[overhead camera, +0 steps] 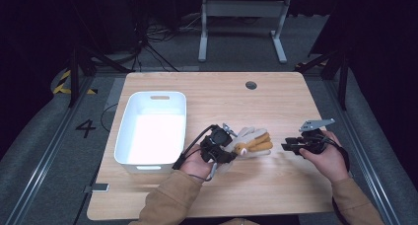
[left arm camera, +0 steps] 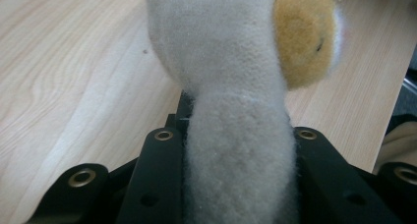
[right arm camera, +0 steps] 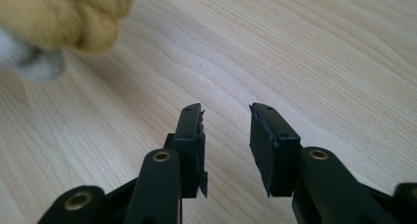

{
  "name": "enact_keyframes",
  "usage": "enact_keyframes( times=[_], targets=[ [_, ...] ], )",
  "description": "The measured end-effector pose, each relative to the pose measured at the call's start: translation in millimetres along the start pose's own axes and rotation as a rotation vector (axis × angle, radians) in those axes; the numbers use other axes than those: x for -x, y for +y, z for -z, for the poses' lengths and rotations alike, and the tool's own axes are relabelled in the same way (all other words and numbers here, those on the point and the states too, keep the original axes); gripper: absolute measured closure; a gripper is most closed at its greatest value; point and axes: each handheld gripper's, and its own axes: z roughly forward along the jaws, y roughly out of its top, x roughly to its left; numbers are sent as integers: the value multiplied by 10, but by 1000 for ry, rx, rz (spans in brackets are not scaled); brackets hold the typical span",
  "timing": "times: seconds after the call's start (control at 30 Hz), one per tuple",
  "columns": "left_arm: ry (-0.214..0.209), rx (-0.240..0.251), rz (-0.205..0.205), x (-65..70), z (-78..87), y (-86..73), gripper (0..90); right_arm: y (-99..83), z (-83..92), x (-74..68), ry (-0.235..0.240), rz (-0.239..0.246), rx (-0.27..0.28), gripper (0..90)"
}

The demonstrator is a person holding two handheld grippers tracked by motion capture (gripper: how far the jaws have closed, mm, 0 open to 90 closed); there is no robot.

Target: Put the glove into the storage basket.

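Observation:
A plush toy (overhead camera: pixel 250 141), white with yellow-orange parts, lies on the wooden table (overhead camera: pixel 222 101) near its middle front. My left gripper (overhead camera: pixel 227 151) is shut on the toy's white part, and the left gripper view shows the white plush (left arm camera: pixel 236 135) squeezed between the two black jaws, with an orange patch (left arm camera: pixel 302 42) at upper right. My right gripper (overhead camera: pixel 286 146) hovers just right of the toy, open, with nothing between its fingers (right arm camera: pixel 192 135). The toy's orange end (right arm camera: pixel 64 15) appears blurred at the upper left of the right gripper view.
A white plastic bin (overhead camera: pixel 152 131) with handle cut-outs stands on the left part of the table, close to my left hand. A round cable hole (overhead camera: pixel 251 85) sits near the table's far edge. Dark floor, cables and a table frame (overhead camera: pixel 241 22) lie beyond.

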Motion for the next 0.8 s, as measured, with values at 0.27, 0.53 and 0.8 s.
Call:
enact_keyframes(
  times=[0.27,0.53,0.8],
  targets=[
    [47,23,27,-58,259,-83,704,67,-82,-3,14,10,-5,661],
    [76,48,71,-143,453,-165,703,126,-164,1,29,20,-10,658],
    [97,71,107,-213,626,-215,703,153,-210,3,38,26,-13,656]
  ],
)
